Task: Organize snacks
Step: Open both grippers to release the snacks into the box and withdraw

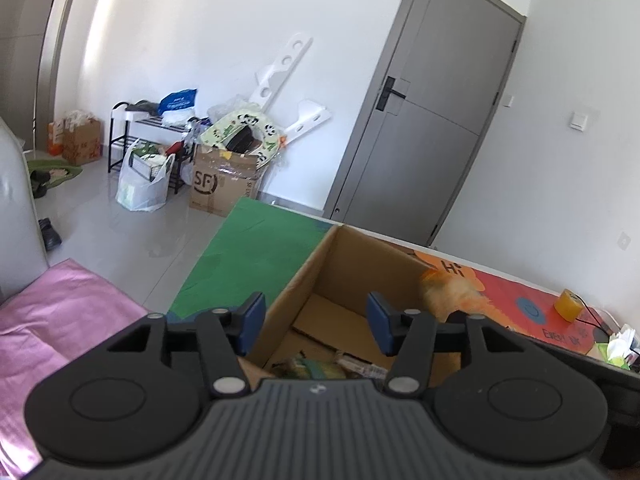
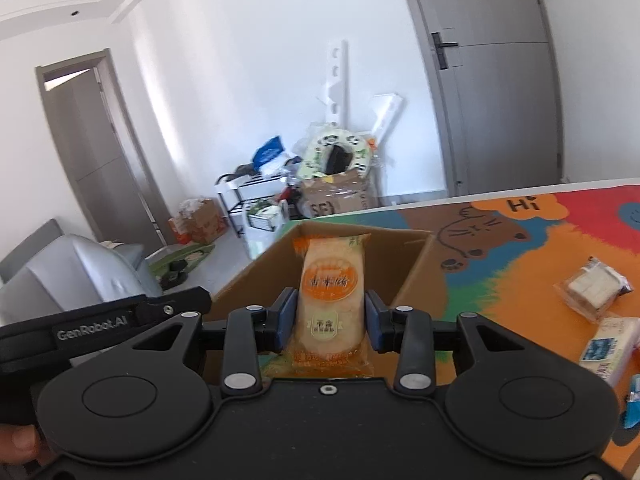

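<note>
An open cardboard box stands on the colourful table mat, with a few snack packets on its floor. My left gripper is open and empty above the box's near edge. My right gripper is shut on an orange rice-cracker packet and holds it upright over the box. The same packet shows blurred at the box's right side in the left wrist view. The left gripper's body shows at the left of the right wrist view.
More wrapped snacks lie on the mat to the right: a clear packet of pale biscuits and a white-and-blue packet. A yellow object and tissues sit at the far right. A pink cloth lies left of the table.
</note>
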